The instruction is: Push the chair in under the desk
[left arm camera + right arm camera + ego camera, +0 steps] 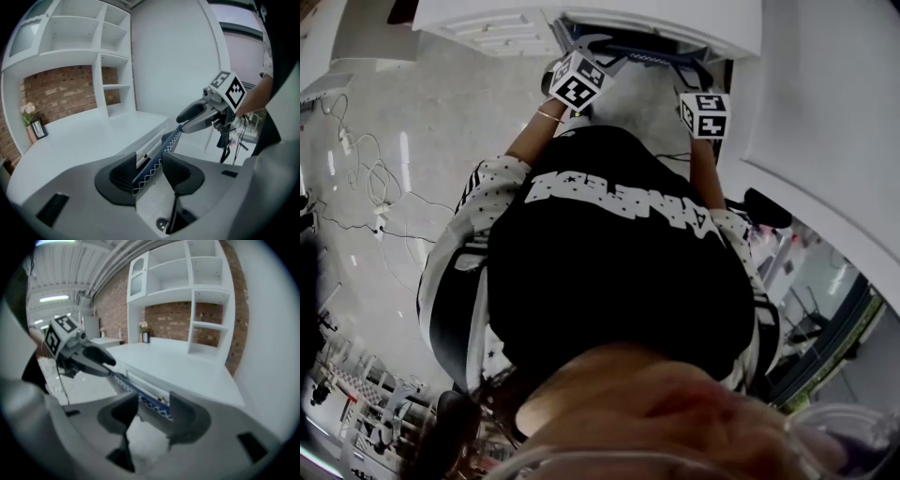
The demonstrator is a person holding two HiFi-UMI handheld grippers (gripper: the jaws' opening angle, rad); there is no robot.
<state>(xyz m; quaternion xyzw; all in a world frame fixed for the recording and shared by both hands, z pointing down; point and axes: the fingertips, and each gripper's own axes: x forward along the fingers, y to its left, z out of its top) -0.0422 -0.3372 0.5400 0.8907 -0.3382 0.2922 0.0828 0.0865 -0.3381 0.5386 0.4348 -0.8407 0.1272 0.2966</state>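
Note:
The chair back's top edge [652, 54], dark blue with white zigzag stitching, stands close against the white desk [581, 19]. In the left gripper view the edge [157, 157] runs slantwise between the pads of my left gripper [149, 171], lying beside the left pad with a slit of room at the right one, so the jaws stand open around it. My right gripper [152, 411] straddles the same edge [152, 404] further along, with floor showing beside its left pad. Each gripper shows in the other's view: the right [183, 121] and the left [108, 364], both at the edge.
The desk top [84, 136] carries a small flower and frame [33, 123] at its far corner, under white shelves [70, 51] on a brick wall. Loose cables [366, 178] lie on the floor to the left. A white panel [825, 112] stands to the right.

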